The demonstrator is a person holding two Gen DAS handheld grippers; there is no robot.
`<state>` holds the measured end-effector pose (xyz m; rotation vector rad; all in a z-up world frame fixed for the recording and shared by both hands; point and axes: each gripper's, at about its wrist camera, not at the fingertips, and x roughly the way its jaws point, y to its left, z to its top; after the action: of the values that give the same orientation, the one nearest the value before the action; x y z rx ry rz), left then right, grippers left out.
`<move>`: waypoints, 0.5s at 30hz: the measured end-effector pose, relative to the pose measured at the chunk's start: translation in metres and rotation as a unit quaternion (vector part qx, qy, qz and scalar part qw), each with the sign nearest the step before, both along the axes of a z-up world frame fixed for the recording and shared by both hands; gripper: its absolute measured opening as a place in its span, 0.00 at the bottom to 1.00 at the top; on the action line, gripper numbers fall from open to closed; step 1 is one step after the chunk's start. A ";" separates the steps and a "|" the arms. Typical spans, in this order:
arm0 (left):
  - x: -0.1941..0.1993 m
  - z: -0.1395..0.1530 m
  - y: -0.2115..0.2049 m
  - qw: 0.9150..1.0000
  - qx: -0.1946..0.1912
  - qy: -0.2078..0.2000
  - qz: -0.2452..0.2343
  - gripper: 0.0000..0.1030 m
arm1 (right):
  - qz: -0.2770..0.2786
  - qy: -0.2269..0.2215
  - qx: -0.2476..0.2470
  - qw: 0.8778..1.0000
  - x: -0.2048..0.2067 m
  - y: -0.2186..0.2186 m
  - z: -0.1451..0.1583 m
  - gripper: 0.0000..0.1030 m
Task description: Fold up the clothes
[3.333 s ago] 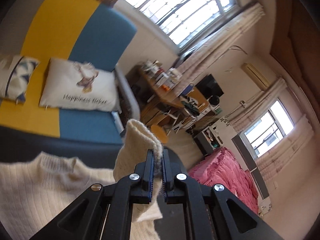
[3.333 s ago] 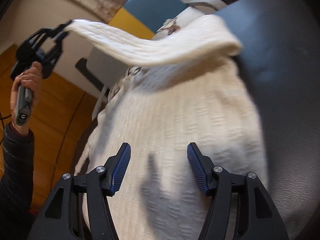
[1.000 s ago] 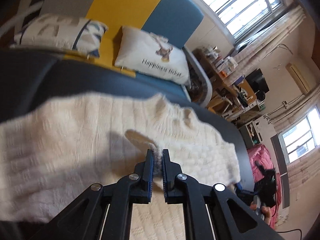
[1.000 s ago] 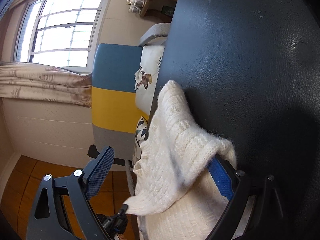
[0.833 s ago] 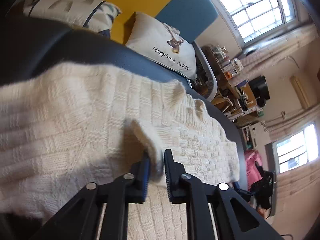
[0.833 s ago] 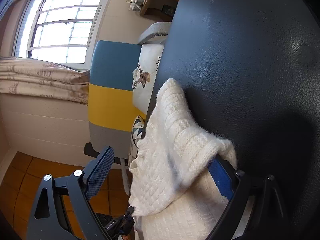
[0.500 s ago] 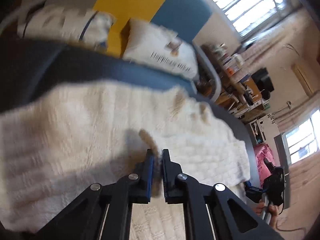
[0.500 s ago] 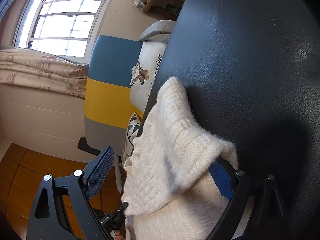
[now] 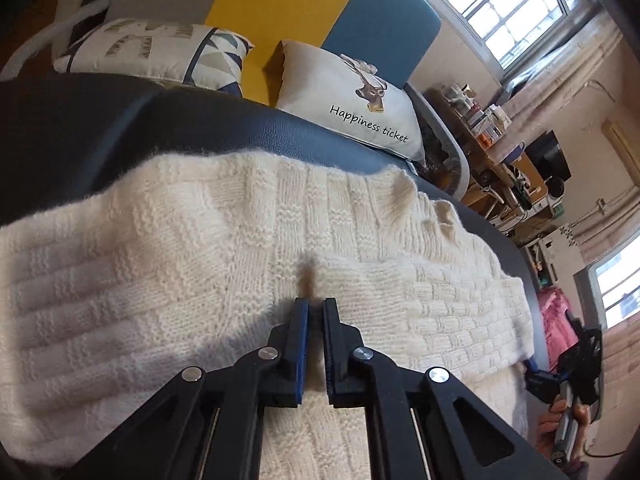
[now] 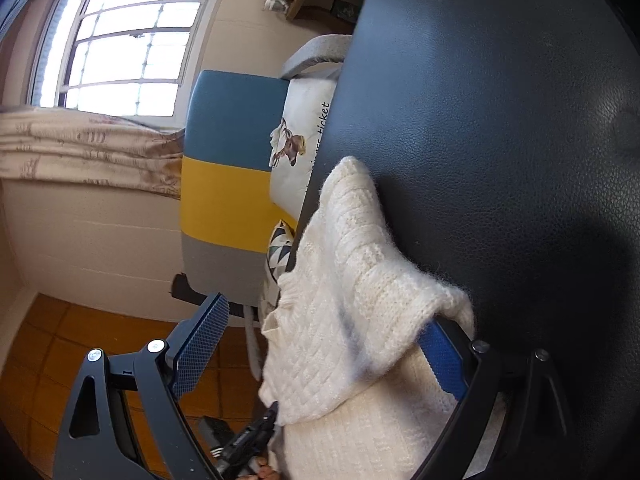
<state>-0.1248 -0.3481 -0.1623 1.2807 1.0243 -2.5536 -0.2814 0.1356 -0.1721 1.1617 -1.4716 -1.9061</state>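
Your cream knit sweater [image 9: 168,264] lies spread on the dark leather surface [image 9: 132,120], its long axis running across the left wrist view from the lower left edge to the right, where its far end stops near the surface's edge. A sleeve [image 9: 420,292] is folded back over the body, its cuff end pointing toward the middle of the frame, just ahead of your left gripper [image 9: 316,308]. In the right wrist view the sweater [image 10: 344,300] runs from the bottom centre up toward the middle, ending in a rounded tip against the leather [image 10: 500,120].

The white cushion [image 9: 352,100] in the upper middle of the left view carries a deer picture and the words "Happiness ticket". Beside it, at upper left, sits a patterned cushion [image 9: 156,52]; any lettering on it is unreadable.

Your left gripper's jaws are opening, only a narrow gap apart; the cuff lies just past the tips and the pads do not press on it. Your right gripper [image 10: 320,344] stands spread wide, with a fold of knit draped over its right finger [image 10: 444,352], nothing pinched.
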 end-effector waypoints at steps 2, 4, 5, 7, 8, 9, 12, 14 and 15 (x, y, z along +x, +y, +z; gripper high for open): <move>-0.002 0.000 -0.007 0.999 0.040 0.005 0.012 0.15 | -0.007 -0.004 -0.021 1.000 0.001 0.003 -0.003 0.90; -0.005 0.004 -0.006 1.000 0.025 0.008 0.012 0.10 | -0.014 -0.011 -0.043 0.999 0.000 0.005 -0.006 0.90; -0.006 0.007 -0.003 1.000 0.006 0.010 0.009 0.01 | -0.013 -0.008 -0.043 0.999 -0.001 0.005 -0.004 0.90; -0.008 0.011 0.003 1.000 -0.029 0.008 0.002 0.02 | -0.010 -0.001 -0.042 0.999 -0.004 0.005 0.000 0.90; -0.009 0.008 0.003 0.999 -0.035 -0.002 0.001 0.02 | -0.001 0.000 -0.033 0.999 -0.005 0.004 0.002 0.90; -0.009 0.006 0.003 0.999 -0.040 -0.012 0.001 0.02 | 0.009 -0.006 -0.017 1.000 -0.006 0.004 0.003 0.90; -0.008 0.005 0.005 0.999 -0.038 -0.013 -0.003 0.02 | 0.034 -0.011 0.011 0.999 0.002 0.009 0.004 0.90; -0.009 0.004 0.002 1.000 -0.023 -0.016 0.001 0.07 | 0.037 -0.013 0.024 0.999 0.012 0.019 0.006 0.90; -0.011 0.003 0.002 1.000 -0.006 -0.015 0.003 0.16 | 0.036 -0.012 0.035 0.999 0.017 0.025 0.008 0.90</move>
<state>-0.1358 -0.3461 -0.1594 1.3062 1.0031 -2.5256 -0.2647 0.1608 -0.1636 1.2554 -1.3670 -1.9149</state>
